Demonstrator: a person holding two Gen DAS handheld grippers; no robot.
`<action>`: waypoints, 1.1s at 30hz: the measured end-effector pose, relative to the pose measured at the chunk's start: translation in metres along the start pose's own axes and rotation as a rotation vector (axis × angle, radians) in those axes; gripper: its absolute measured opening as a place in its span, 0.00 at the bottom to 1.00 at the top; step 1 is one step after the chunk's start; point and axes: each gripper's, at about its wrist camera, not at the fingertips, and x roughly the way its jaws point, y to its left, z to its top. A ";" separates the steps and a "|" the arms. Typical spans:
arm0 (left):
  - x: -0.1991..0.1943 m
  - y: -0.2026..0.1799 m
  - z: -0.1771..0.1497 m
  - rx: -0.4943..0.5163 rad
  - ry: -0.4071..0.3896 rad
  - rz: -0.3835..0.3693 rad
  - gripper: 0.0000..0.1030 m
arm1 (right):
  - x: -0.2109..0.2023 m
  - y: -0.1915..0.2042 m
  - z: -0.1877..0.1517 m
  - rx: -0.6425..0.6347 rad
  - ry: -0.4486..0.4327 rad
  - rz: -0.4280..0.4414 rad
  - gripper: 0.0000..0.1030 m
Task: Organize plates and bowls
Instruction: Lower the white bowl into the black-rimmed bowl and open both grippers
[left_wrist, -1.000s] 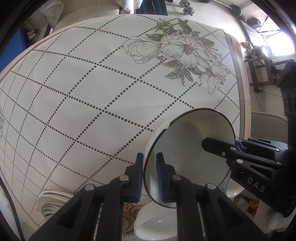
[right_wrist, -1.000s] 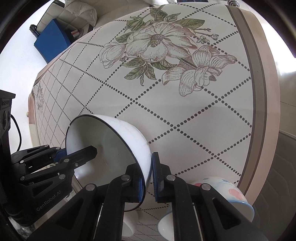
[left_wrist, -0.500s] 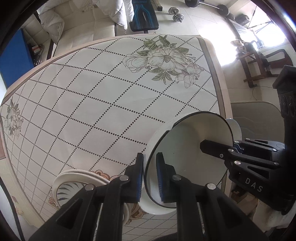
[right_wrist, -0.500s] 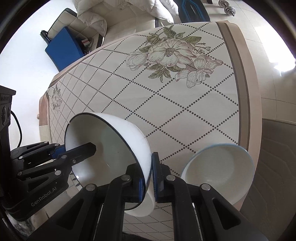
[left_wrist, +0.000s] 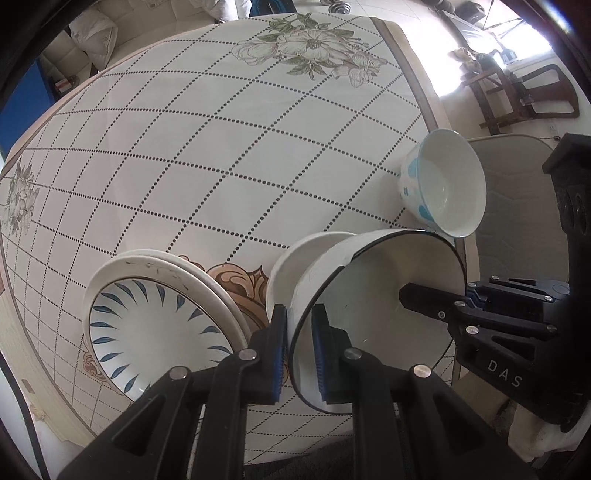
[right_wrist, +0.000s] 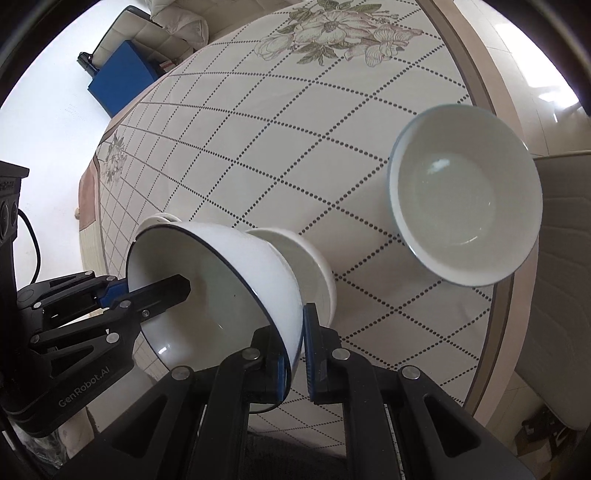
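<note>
Both claws clamp one dark-rimmed bowl (left_wrist: 373, 314) — left claw (left_wrist: 299, 354) and right claw (right_wrist: 295, 350) on opposite rims — held tilted above the surface (left_wrist: 221, 147), beside the plate stack (left_wrist: 155, 321).

Open cloth ahead of the fingers, dishes crowd in close.

Beyond both sets of fingertips the tablecloth (left_wrist: 207, 155) lies bare right to its far edge. Close in: stacked plates (left_wrist: 155, 325) left of the left gripper (left_wrist: 299, 354), a plain white bowl (right_wrist: 314, 269) just past the held dark-rimmed bowl (right_wrist: 221, 288), a blue-patterned bowl (right_wrist: 465, 206) ahead-right of the right gripper (right_wrist: 295, 354), at the cloth's edge beside a chair (right_wrist: 565, 258).
</note>
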 end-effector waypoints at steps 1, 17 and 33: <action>0.003 0.000 -0.001 0.001 0.006 0.001 0.11 | 0.005 -0.001 -0.003 0.004 0.005 -0.002 0.09; 0.035 0.006 0.005 -0.014 0.069 0.034 0.11 | 0.041 -0.008 0.003 0.034 0.045 -0.026 0.09; 0.048 0.013 0.000 -0.025 0.089 0.064 0.12 | 0.048 0.001 0.011 0.032 0.093 -0.063 0.16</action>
